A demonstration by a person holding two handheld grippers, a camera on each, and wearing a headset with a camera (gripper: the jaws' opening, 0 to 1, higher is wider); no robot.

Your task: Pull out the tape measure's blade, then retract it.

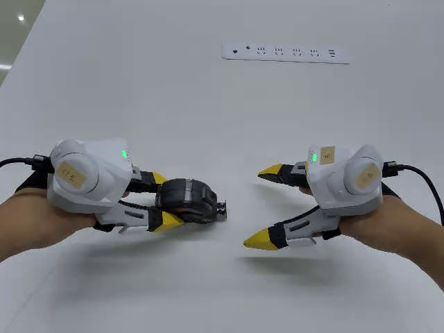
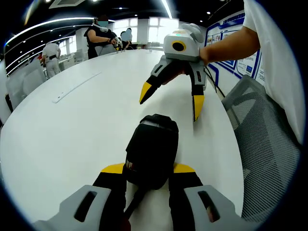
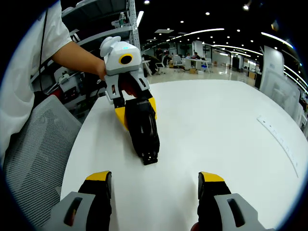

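Gripping tape (image 1: pixel 191 201) with left tool (image 1: pixel 166 200), down on bench (image 1: pixel 173 104), hook (image 1: pixel 222 208) pointing right. Holding right tool (image 1: pixel 260 207) wide open, right of tape, near but apart. Could lose small hook on shallow pinch; could twist tape loose by pulling off-axis.

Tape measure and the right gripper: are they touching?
Apart. The head view shows bare table between the tape measure and the open right gripper.
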